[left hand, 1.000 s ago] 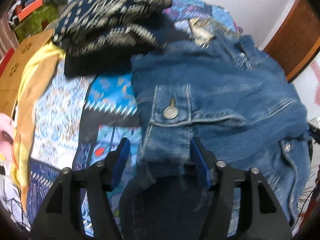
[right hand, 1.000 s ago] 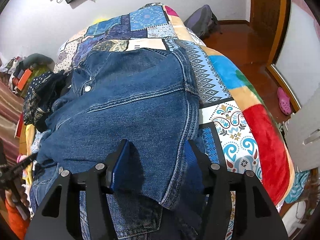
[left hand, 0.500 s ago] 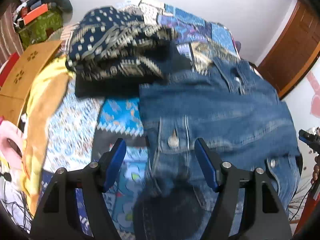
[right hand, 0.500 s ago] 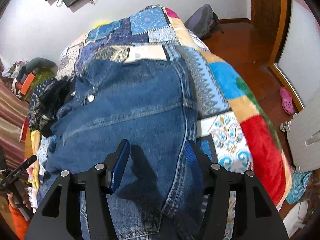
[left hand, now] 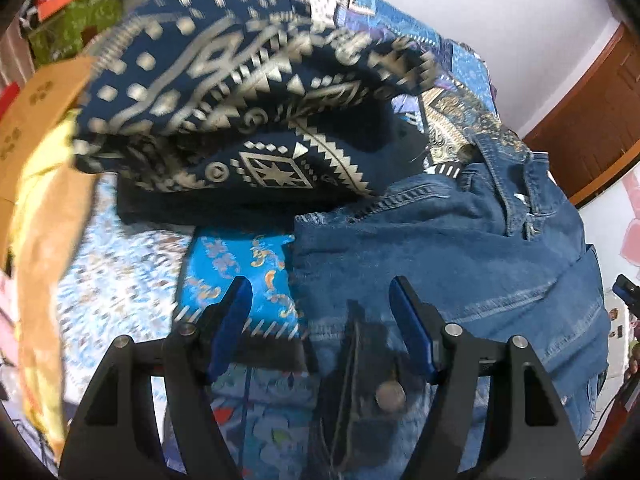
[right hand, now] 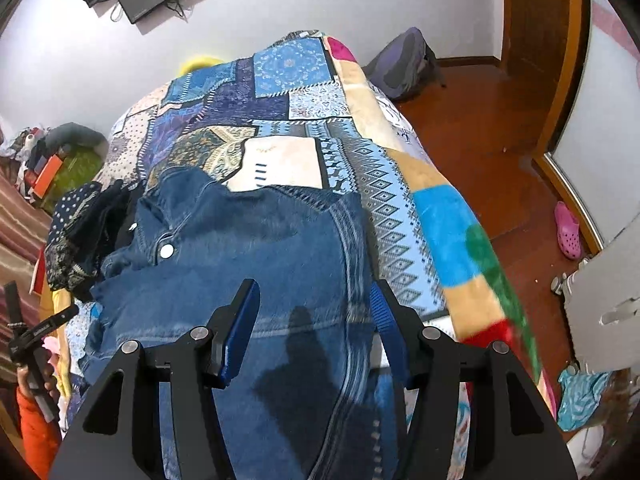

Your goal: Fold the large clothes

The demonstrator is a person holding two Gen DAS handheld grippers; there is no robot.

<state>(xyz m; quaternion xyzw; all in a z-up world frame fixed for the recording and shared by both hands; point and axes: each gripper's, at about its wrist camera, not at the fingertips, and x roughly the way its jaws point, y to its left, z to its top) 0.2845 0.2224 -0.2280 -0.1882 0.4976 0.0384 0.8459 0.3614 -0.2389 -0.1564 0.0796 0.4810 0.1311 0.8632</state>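
Denim jacket is lying spread on the patchwork bed, beside a navy patterned garment. Left gripper jaws are standing apart over its edge, gripping nothing. Right gripper jaws are straddling denim; can't tell if clamped.

The denim jacket is coarse, matt blue cloth with raised seams and a shiny metal button. At ten o'clock from it lies a soft navy printed cloth. The patchwork blanket looks plush. The wooden floor is glossy.
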